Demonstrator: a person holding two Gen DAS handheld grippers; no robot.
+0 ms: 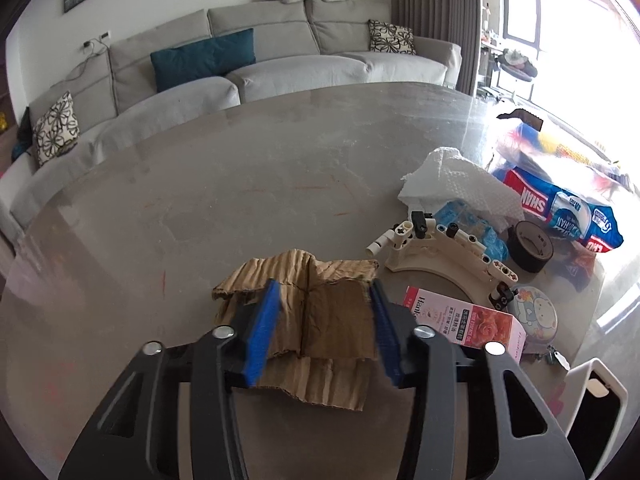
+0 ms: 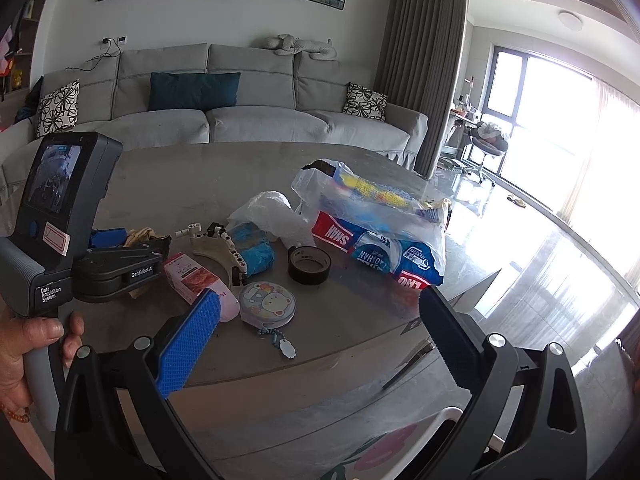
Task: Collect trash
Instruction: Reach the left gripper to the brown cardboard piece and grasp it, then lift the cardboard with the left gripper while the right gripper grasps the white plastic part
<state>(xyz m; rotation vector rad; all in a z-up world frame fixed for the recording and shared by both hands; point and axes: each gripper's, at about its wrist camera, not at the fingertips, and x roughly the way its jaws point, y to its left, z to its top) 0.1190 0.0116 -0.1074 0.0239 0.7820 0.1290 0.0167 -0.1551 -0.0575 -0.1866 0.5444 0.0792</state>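
Now | left tongs [image 1: 325, 312] pinching cardboard scrap [image 1: 308, 320] | right tongs [image 2: 320, 340] wide, empty

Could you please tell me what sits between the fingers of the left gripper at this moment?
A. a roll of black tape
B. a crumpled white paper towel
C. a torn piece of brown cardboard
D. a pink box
C: in the left wrist view the left gripper has its blue pads against both sides of the piece of cardboard, while the tape roll, pink box and paper towel lie apart on the table.
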